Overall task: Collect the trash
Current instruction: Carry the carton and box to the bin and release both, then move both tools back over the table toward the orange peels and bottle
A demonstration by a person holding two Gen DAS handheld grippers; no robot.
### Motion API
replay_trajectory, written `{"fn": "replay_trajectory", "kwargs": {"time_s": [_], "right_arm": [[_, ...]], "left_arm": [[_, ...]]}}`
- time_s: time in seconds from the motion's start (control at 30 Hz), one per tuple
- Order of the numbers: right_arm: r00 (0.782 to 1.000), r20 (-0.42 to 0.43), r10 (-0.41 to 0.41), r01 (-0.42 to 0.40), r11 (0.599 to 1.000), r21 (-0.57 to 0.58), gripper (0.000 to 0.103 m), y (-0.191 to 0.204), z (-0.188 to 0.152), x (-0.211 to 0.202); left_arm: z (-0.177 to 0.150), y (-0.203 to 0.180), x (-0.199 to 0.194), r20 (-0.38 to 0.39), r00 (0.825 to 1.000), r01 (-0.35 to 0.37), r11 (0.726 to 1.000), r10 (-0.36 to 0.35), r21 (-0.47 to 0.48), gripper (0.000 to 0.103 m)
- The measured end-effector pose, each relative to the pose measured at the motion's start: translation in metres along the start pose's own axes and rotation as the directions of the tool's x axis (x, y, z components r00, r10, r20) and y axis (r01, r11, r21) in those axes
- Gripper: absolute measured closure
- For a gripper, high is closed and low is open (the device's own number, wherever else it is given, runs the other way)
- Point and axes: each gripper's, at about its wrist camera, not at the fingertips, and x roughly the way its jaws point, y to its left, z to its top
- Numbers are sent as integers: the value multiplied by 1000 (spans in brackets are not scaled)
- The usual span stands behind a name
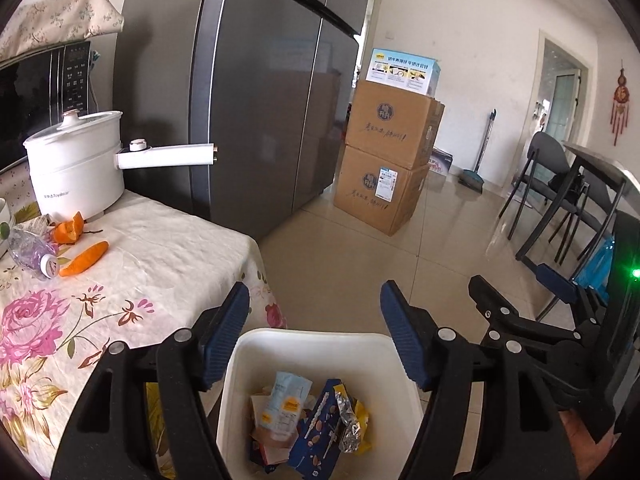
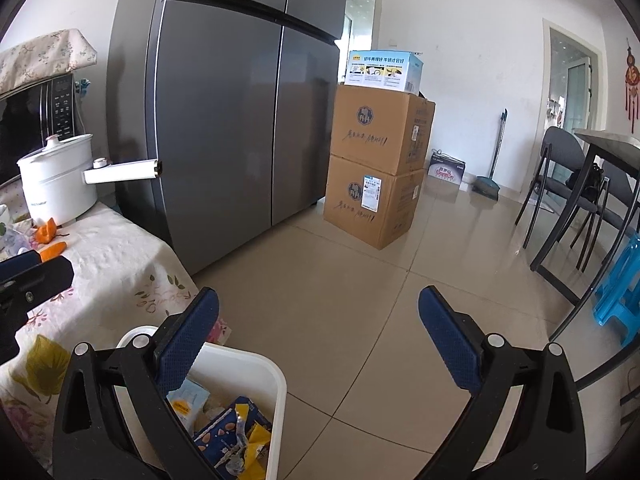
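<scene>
The left gripper (image 1: 314, 330) hangs empty, jaws apart, over the white bin (image 1: 308, 340) of wrappers (image 1: 316, 420). The right gripper (image 2: 318, 332) gapes empty beside it. Only the left wrist view shows the plastic bottle (image 1: 32, 254) on the table (image 1: 160, 264); orange peel (image 1: 74, 246) lies beside it.

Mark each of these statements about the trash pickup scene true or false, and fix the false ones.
1. The white bin already holds wrappers. True.
2. The left gripper clamps a wrapper. False: its jaws stand open with nothing between them.
3. Orange peel lies on the floral tablecloth. True.
4. The plastic bottle stands upright. False: it lies on its side.
5. The right gripper is open and empty. True.
</scene>
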Motion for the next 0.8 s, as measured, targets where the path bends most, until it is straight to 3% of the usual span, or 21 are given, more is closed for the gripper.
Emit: {"fn": "replay_trajectory", "kwargs": {"time_s": [0.5, 0.8], "right_arm": [[999, -2, 50, -50, 998, 24, 7, 21, 7, 6], [993, -28, 114, -114, 993, -10, 7, 63, 11, 14]], "left_arm": [[-6, 17, 6, -28, 998, -59, 998, 58, -27, 21], [-7, 69, -1, -55, 986, -164, 978, 158, -133, 13]]}}
